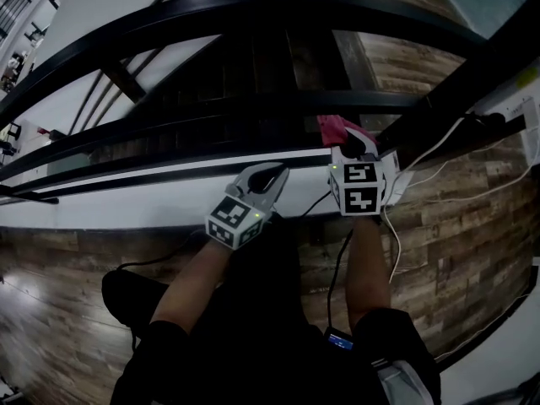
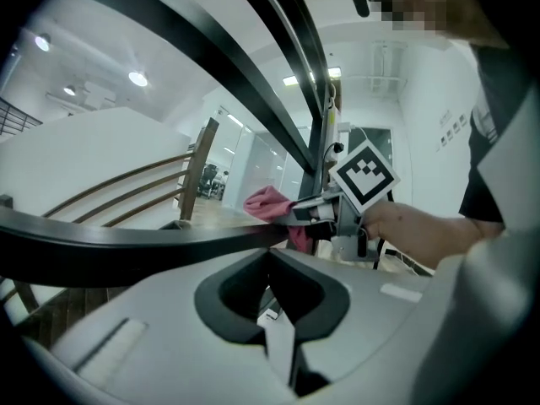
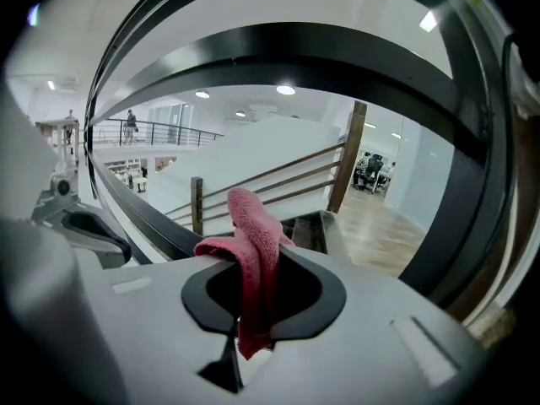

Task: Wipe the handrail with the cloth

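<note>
**A:** While we're on the head view, where's the cloth?

**B:** The pink cloth (image 1: 337,128) is up at the black handrail (image 1: 211,106), on the tip of the right gripper (image 1: 354,148). The left gripper (image 1: 268,175) is to its left, near the rail and apart from the cloth. Wood floor (image 1: 472,226) below, with white cables (image 1: 393,234) trailing across it.

**A:** Left gripper view?

**B:** Jaws are together with nothing between them. The handrail (image 2: 126,239) crosses just above the left gripper (image 2: 278,319). Further along, the right gripper (image 2: 297,213) has the cloth (image 2: 266,201) at the rail. It looks like contact, but I can't confirm. A hand (image 2: 405,226) sits behind its marker cube (image 2: 364,173).

**A:** Right gripper view?

**B:** The right gripper (image 3: 249,327) has its jaws clamped on the cloth (image 3: 253,243). One fold hangs down through the jaw opening and the rest bunches above it. The handrail (image 3: 143,218) curves away at left.
</note>
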Tool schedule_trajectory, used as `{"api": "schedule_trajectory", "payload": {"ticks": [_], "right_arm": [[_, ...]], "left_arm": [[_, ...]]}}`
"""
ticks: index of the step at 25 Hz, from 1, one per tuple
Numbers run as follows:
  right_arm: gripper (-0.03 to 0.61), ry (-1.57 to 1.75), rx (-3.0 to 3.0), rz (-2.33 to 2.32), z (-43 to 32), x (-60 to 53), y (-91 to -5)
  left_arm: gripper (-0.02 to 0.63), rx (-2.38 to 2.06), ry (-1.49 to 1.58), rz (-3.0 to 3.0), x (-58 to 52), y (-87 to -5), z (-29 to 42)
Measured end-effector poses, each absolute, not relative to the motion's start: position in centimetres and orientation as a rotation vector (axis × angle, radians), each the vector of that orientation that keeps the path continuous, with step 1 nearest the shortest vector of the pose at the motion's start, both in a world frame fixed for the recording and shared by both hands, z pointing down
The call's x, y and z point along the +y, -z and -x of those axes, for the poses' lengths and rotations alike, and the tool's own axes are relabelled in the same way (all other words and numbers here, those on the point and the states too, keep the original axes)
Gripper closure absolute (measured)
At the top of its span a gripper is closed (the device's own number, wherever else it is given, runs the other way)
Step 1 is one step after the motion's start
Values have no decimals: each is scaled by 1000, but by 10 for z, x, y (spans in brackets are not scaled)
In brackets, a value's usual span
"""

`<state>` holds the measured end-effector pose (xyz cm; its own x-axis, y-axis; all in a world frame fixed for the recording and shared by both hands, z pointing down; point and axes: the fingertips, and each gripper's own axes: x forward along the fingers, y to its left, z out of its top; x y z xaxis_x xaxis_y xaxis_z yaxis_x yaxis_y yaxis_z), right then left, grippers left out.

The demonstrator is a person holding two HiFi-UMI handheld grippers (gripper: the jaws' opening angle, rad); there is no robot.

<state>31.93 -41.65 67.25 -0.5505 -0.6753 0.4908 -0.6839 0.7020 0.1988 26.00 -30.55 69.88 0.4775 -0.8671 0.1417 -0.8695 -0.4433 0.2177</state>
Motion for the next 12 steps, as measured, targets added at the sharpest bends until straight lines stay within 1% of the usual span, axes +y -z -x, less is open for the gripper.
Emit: {"api": "schedule_trajectory", "payload": {"ticks": [2, 12], "right_arm": [[537, -68, -2393, -1013, -312, -413, -675], [537, -45, -2430, -970, -283, -392, -673]], "left_arm": [[614, -1506, -2, -2453, -303, -699, -252], [614, -1613, 37, -2415, -293, -683, -218]]}}
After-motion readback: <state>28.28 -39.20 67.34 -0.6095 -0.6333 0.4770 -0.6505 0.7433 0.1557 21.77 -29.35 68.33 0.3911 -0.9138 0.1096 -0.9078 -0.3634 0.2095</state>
